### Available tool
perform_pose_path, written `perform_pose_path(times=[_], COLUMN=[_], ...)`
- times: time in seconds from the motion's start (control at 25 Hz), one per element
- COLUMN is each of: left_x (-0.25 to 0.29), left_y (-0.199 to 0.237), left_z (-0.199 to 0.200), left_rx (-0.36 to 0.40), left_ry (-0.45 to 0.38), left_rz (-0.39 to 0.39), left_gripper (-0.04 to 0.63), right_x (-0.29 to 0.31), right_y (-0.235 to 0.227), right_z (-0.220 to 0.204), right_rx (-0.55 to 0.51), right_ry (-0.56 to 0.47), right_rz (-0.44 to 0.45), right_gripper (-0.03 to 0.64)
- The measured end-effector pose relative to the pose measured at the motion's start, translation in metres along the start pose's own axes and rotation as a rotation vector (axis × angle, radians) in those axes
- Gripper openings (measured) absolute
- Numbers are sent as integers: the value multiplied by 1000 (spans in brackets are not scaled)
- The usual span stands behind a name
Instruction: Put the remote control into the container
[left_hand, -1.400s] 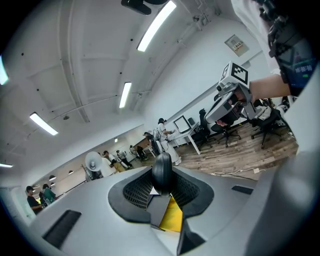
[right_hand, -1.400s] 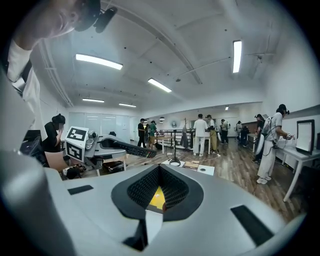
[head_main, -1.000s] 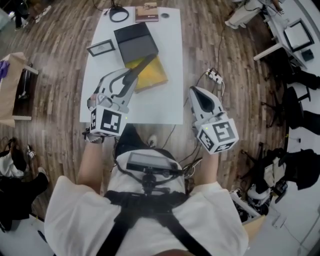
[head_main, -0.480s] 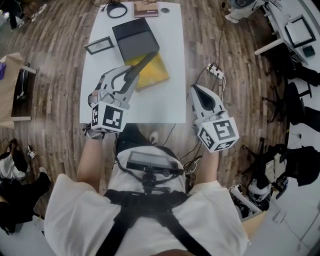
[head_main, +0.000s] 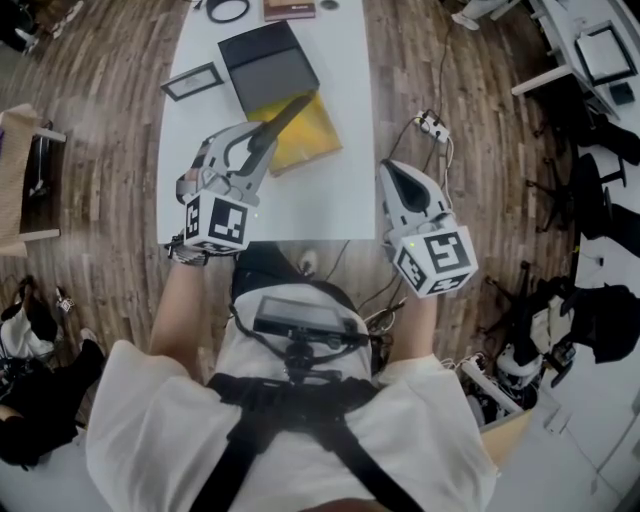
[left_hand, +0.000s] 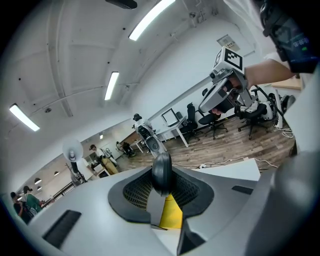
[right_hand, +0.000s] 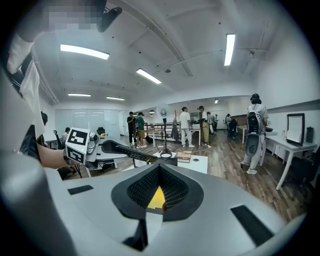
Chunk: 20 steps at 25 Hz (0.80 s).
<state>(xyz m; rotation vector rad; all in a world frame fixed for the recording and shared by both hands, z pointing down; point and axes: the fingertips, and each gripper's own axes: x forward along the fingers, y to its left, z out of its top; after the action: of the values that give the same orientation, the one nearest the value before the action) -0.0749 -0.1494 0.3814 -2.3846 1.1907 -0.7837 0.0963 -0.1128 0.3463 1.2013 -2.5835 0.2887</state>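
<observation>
Here we are looking down over a white table (head_main: 330, 200). At its left side a small dark picture frame (head_main: 195, 80) is lying flat, playing no part in the task. Next comes the left gripper (head_main: 255, 150), which is clenching the remote control (head_main: 285, 117) by one end, so the long black body is sticking out past the jaws, up off the table and pointing toward the container (head_main: 262, 62). That dark, shallow box is sitting at the far end of the table, partly over a flat yellow thing (head_main: 315, 135), and the remote's free tip is hanging over the yellow thing, just short of the box. On the right, the right gripper (head_main: 392, 172) is hovering by the table's right edge with its jaws together and nothing between them.

We are judging the remote to be light and stiff, with a smooth plastic shell that is likely to slide between the pads. Gripped at the end, it is apt to lever and droop, so taking it nearer the middle, across its narrow sides, is probably steadier.
</observation>
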Motion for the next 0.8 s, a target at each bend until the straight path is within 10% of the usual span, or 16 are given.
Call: perform_pose_path(times=[0.8], left_x=[51], left_y=[2], left_z=[-37], left_rx=[91], left_ry=[70], left_rz=[-35], left_gripper=[107], right_x=[29], right_y=[-15], right_z=[-7], right_rx=[54], right_ry=[28], right_rz=[6], right_gripper=[3])
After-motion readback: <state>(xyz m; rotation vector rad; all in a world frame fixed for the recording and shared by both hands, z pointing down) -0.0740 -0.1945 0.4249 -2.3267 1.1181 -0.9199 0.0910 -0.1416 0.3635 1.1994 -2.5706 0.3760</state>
